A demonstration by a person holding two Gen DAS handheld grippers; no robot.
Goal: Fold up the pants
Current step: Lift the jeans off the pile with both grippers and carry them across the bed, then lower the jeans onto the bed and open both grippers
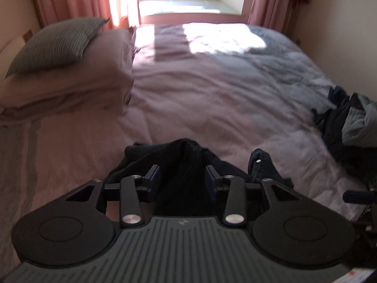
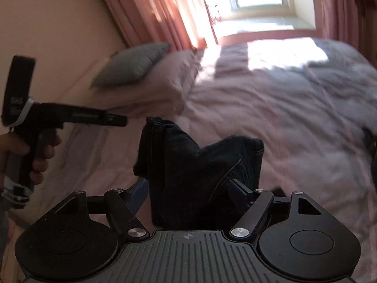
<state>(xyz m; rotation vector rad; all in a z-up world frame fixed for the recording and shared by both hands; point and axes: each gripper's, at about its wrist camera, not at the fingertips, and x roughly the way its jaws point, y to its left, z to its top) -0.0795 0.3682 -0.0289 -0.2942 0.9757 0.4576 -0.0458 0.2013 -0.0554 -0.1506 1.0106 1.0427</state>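
Both grippers are angled down over the bed (image 1: 212, 99); left gripper (image 1: 183, 176) and right gripper (image 2: 189, 188) fingers are parted around dark pants (image 2: 188, 172), unpinched.

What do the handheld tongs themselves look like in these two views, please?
Both are matte black: the left tongs and right tongs have dark blue pads, silver pivot screws, round side discs and a ribbed grey base. The left one has a pistol-style handle with white markings.
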